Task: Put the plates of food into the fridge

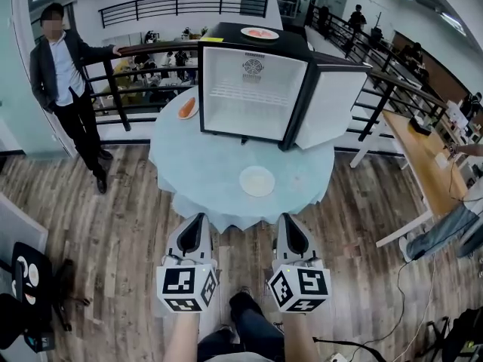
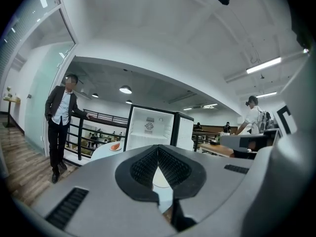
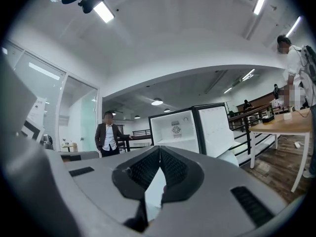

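A small black fridge (image 1: 253,89) stands open on the round table (image 1: 189,164), its door (image 1: 328,108) swung out to the right and its white inside bare. A plate of pale food (image 1: 257,180) lies on the cloth in front of it. A plate of orange food (image 1: 188,108) sits left of the fridge, and a third plate (image 1: 259,33) rests on the fridge's top. My left gripper (image 1: 198,219) and right gripper (image 1: 288,219) hang side by side just short of the table's near edge, both shut and holding nothing. The left gripper view looks over the shut left gripper (image 2: 158,147) at the fridge (image 2: 150,127) and the orange plate (image 2: 115,147).
A person in a dark jacket (image 1: 64,74) stands at the left by a black railing (image 1: 143,51) behind the table. A long wooden table (image 1: 423,157) with cables and a seated person's legs is at the right. A black chair (image 1: 30,292) is at the lower left.
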`<state>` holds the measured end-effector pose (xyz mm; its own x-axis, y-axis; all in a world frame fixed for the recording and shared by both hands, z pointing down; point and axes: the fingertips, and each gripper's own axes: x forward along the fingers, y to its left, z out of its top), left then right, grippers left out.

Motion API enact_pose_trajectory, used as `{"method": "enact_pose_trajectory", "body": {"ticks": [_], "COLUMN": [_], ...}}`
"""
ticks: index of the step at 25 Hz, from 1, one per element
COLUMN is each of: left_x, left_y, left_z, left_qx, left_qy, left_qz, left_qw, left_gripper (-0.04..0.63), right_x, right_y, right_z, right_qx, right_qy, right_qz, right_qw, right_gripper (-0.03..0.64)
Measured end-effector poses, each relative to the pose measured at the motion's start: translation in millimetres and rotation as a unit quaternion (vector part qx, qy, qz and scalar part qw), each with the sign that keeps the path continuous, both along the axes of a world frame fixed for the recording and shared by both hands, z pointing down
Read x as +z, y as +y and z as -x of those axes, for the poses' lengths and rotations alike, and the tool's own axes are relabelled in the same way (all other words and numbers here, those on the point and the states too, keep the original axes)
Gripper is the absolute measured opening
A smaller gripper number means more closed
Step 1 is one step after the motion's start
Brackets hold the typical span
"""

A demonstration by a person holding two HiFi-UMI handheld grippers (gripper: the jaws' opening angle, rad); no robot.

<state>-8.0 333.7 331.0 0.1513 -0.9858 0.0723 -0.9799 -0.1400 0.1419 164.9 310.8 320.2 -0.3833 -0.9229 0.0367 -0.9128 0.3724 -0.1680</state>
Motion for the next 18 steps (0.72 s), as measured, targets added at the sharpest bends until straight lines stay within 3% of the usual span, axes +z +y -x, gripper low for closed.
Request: {"method": "enact_pose_trajectory", "body": {"ticks": [9,18], "left_x": [-3.4,6.2], "left_y": [-91.3,-145.9], "left_z": [-6.6,-25.5], "left_qx": [-0.040,-0.042], "left_qy": [0.001,0.009], "left_qz": [0.006,0.027], "left_qw": [0.9992,0.9987], "left_gripper": [0.008,0.008], "right_x": [-3.3,9.0], "right_y": [-100.7,-159.0], "right_z": [-5.2,-27.7], "right_qx": [-0.043,-0.044], "right_qy": [0.002,-0.012], "right_qz": [0.000,0.019], "right_qw": [0.999,0.999], "right_gripper": [0.014,0.014]}}
